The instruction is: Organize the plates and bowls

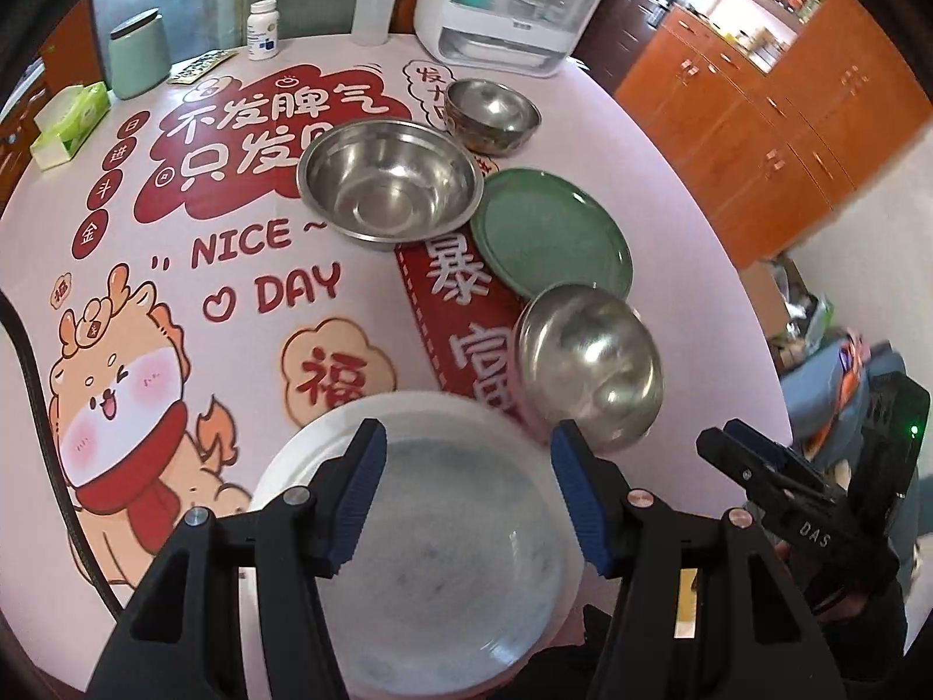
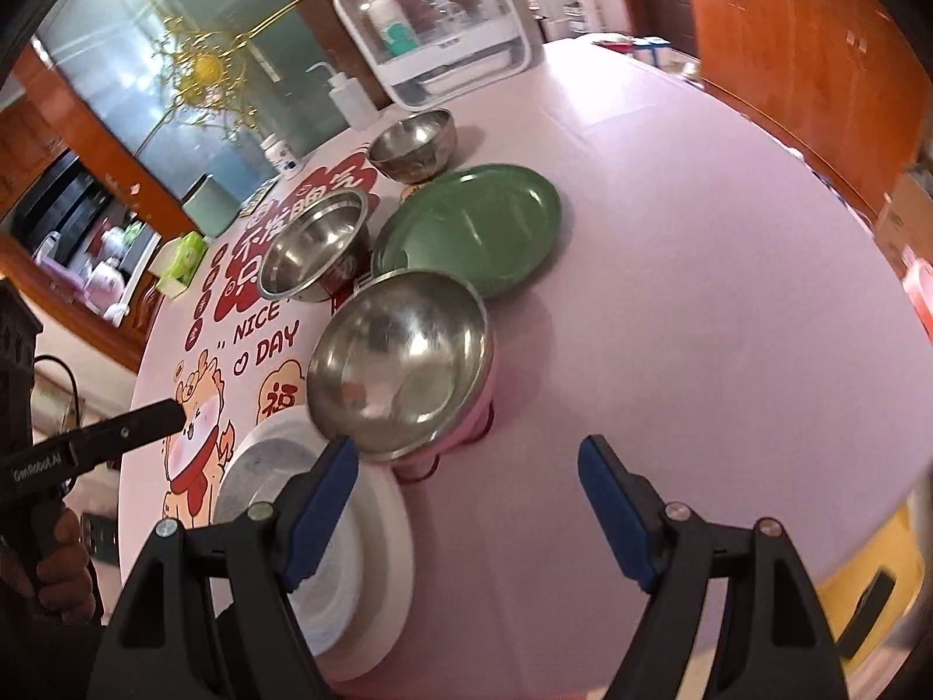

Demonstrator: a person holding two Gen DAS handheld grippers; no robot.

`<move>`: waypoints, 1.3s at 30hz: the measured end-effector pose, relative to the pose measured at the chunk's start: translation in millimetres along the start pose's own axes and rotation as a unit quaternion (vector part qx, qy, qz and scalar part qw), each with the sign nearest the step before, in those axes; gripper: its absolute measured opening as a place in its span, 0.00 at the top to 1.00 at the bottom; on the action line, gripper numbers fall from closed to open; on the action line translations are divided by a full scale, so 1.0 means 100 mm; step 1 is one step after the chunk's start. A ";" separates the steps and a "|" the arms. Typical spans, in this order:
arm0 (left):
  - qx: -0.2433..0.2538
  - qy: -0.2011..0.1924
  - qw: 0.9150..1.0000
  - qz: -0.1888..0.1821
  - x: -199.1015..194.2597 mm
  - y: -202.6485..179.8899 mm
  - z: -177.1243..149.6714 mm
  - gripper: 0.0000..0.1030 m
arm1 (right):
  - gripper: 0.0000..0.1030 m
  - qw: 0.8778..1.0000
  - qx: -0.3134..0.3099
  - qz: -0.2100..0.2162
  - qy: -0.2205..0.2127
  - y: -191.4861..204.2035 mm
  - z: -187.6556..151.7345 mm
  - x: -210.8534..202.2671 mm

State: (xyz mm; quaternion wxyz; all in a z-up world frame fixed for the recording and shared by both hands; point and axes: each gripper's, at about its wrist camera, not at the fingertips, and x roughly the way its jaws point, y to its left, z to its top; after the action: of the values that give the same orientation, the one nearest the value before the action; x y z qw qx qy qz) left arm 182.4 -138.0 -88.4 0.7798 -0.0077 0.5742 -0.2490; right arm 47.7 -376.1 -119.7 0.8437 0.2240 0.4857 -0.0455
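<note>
White plate (image 1: pixel 443 536) sits at the near edge of the tabletop (image 2: pixel 700 303), right under your left gripper (image 1: pixel 466 501). Its jaws stand apart over the plate, nothing between the pads, and I can't see them touching the rim.

Pink-bottomed steel bowl (image 2: pixel 402 361) sits just beside the plate, toward the tabletop's middle. Behind it: green plate (image 2: pixel 466 227), then the big steel bowl (image 2: pixel 315 245) on the printed side, and the small steel bowl (image 2: pixel 414 143) farthest back, near the white cabinet (image 2: pixel 431 23) at the far edge.

Your right gripper (image 2: pixel 466 513) hangs near the pink-bottomed bowl, spread wide and empty. Its left pad is just in front of the bowl's near rim, over the white plate's edge.

My read: nothing is stacked yet, every dish lies separate. You're at the approach step, lining up the first grab.

Next move, as I see it:
- Pick one target per hand. Left is already lined up on the white plate; right is closest to the pink-bottomed bowl.
- A plate lying flat gives no side to pinch. Come in low at the near rim, one pad above, one below.
- Bowl: one finger inside the wall, one outside, then close.
- Plates go with plates, bowls nest small into big.

Watch: plate and bowl look nearly touching, so lifting one may nudge the other.
</note>
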 end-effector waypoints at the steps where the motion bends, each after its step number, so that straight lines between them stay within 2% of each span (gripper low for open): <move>1: -0.005 -0.003 1.000 0.002 0.02 -0.04 0.03 0.44 | 0.24 1.000 -0.005 0.004 0.001 -0.04 0.05 0.01; 14: -0.042 -0.018 0.998 0.050 0.24 -0.34 0.38 0.44 | 0.24 0.999 -0.031 0.043 0.004 -0.44 0.57 0.14; 21: -0.058 -0.007 0.995 0.076 0.46 -0.36 0.54 0.44 | 0.24 0.998 -0.032 0.055 0.003 -0.59 0.89 0.31; 30: -0.082 0.015 0.993 0.087 0.79 -0.32 0.78 0.44 | 0.24 0.997 -0.030 0.067 0.016 -0.72 1.22 0.59; 39: -0.097 0.030 0.991 0.084 1.09 -0.25 0.96 0.44 | 0.24 0.996 -0.026 0.077 0.046 -0.77 1.34 0.90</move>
State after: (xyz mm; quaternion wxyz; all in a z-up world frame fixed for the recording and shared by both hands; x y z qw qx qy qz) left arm 282.7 -229.5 -145.1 0.7760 -0.0271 0.6175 -0.1259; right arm 179.3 -488.8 -164.0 0.8270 0.2408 0.5062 0.0429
